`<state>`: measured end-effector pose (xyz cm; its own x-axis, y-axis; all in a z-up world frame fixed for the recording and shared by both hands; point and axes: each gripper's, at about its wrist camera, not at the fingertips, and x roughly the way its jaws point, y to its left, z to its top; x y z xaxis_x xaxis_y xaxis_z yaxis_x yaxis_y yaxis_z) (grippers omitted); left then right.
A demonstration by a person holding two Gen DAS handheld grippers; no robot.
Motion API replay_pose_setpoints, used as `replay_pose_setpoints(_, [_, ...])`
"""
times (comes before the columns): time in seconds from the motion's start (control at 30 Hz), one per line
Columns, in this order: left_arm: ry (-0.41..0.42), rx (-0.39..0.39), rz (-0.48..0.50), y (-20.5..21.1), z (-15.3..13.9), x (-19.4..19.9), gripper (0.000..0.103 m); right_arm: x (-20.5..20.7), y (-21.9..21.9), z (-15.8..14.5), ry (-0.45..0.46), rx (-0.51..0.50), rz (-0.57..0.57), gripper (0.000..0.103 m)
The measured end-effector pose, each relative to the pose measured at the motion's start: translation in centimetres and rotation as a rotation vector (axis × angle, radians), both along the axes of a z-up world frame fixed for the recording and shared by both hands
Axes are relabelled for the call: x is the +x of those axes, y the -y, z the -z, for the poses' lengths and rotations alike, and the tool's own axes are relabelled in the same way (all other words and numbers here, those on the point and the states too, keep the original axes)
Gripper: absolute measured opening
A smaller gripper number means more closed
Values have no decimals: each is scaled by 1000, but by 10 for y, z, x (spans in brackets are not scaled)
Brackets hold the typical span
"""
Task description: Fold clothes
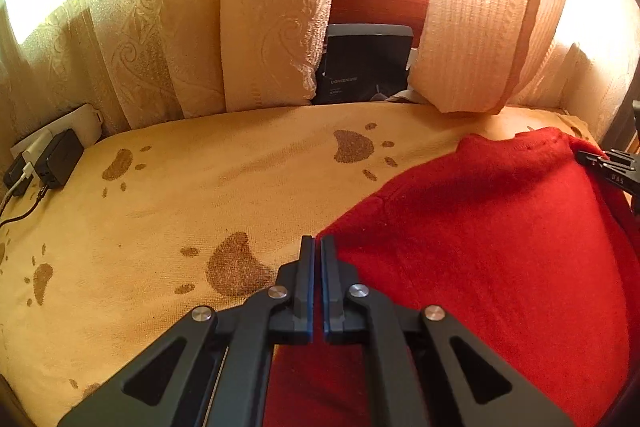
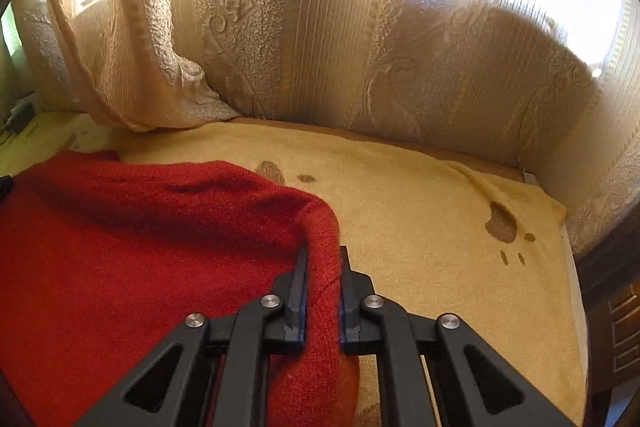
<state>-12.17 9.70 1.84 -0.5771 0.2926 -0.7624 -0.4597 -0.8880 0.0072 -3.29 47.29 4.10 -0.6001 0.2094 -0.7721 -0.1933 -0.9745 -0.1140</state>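
Black linkage arms fill the bottom of both wrist views. Between the fingertips of the right gripper (image 2: 323,259) runs a thick rolled edge of the red sweater (image 2: 132,239), and the two pads press on it from either side, clamped on the knit. From that pinch the sweater spreads away to the left of the right wrist view, lying mostly flat with a few shallow creases near its far edge.

On the other side, the left gripper (image 1: 314,247) has its fingers drawn together with only a thin slit between the blue-edged pads; whether any fabric sits in that slit cannot be told, though the fingertips are right at the sweater's left border, where red knit meets the blanket (image 1: 168,195).

That blanket is tan with brown paw prints and covers the whole surface under the sweater. Beyond it hang cream patterned curtains (image 1: 272,7), brightly backlit. A white power strip (image 1: 60,139) with a black charger plugged in lies at the blanket's far left corner, and a dark box (image 1: 364,63) stands in the gap between the curtains
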Motion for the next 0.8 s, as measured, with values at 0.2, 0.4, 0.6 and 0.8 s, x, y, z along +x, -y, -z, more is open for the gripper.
replay_pose_setpoints(0.2, [30,-36,18,-1,5,-6,7,5,-16,-10,15,-140,11,32])
replay_pose_setpoints(0.4, [19,147,-17,11,-24,-18,30,-8,-26,-46,-150,-315,-3,79])
replay_pose_setpoints(0.6, [70,183,78,-25,-35,-35,83,-60,-21,-27,-79,-443,-48,79])
replay_pose_setpoints(0.8, [202,168,148,-73,-10,-59,83,-85,-11,3,1,-440,-72,79])
